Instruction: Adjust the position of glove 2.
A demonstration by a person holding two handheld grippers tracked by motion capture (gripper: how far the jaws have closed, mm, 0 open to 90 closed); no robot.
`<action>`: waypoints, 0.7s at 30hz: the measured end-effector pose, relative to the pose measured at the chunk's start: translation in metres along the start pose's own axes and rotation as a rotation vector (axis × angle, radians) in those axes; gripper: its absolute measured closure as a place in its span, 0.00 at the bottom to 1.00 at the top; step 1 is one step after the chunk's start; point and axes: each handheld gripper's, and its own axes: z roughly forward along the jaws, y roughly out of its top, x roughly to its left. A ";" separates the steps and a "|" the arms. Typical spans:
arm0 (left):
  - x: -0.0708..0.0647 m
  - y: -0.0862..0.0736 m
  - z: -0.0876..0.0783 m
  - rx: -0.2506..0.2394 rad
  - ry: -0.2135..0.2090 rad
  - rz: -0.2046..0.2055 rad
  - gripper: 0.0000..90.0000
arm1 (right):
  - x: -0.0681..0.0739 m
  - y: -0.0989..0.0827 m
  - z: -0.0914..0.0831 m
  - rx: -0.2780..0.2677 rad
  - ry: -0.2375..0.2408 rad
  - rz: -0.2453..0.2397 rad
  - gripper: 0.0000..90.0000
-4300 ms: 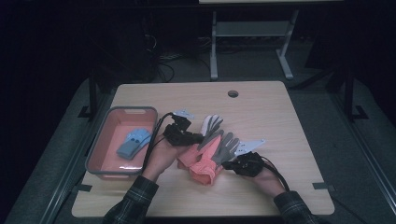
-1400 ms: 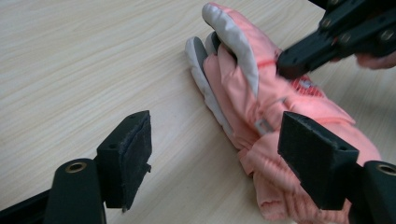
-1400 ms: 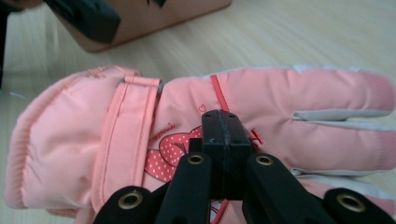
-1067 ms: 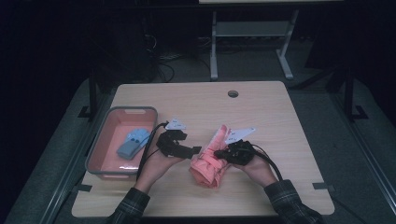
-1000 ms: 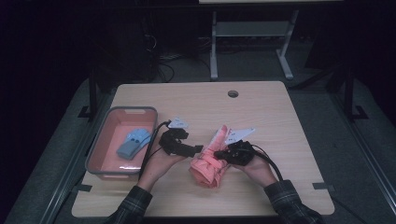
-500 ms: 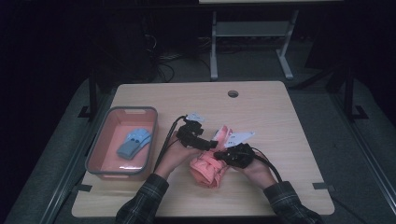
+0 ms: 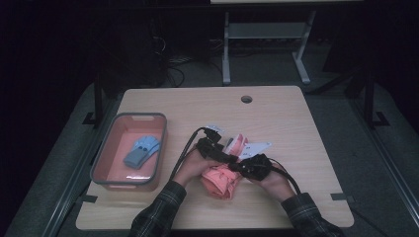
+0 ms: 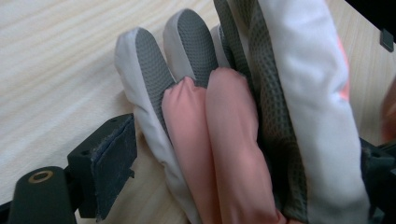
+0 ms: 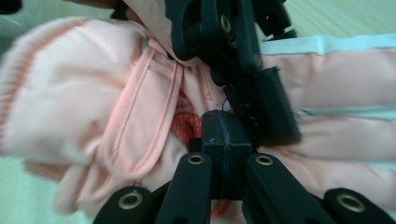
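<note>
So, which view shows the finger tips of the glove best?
The left gripper view: the glove lies close to the camera, so its pink fingers and grey textured tips are sharp. The high view shows the glove as a small pink bundle between both hands. The right gripper view shows folded pink fabric, no tips.

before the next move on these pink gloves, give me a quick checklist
1. Right gripper shut on pink gloves: ok.
2. Left gripper jaws, just been opening, wide around the glove fingers: ok.
3. Left pad pressing the fabric: not ok, a gap shows.
4. Gloves resting on the table, not hanging: ok.
5. Tray has room beside the blue gloves: ok.
6. Gloves neatly aligned: cannot tell.
</note>
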 end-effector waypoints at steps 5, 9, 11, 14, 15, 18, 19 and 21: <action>0.000 0.000 0.000 0.010 0.012 0.002 0.15 | 0.000 -0.008 -0.027 -0.056 0.027 0.019 0.99; 0.000 0.001 0.003 0.036 0.010 -0.008 0.15 | 0.001 -0.022 -0.037 -0.025 0.020 0.019 0.96; 0.001 0.000 0.004 0.049 0.002 -0.009 0.15 | 0.000 -0.030 -0.042 -0.016 0.018 0.032 0.92; 0.000 0.000 0.006 0.045 0.006 -0.001 0.16 | -0.004 -0.041 -0.050 0.005 0.001 0.056 0.80; -0.001 0.000 0.006 0.051 0.008 0.002 0.16 | -0.005 -0.044 -0.052 0.009 -0.009 0.063 0.75; -0.002 0.000 0.006 0.056 -0.014 0.006 0.22 | -0.010 -0.058 -0.059 0.010 -0.061 0.098 0.57; -0.002 0.000 0.006 0.058 -0.017 0.009 0.24 | -0.012 -0.063 -0.061 0.015 -0.088 0.096 0.52; -0.001 0.000 0.006 0.061 -0.030 0.009 0.27 | -0.015 -0.072 -0.065 0.028 -0.139 0.096 0.44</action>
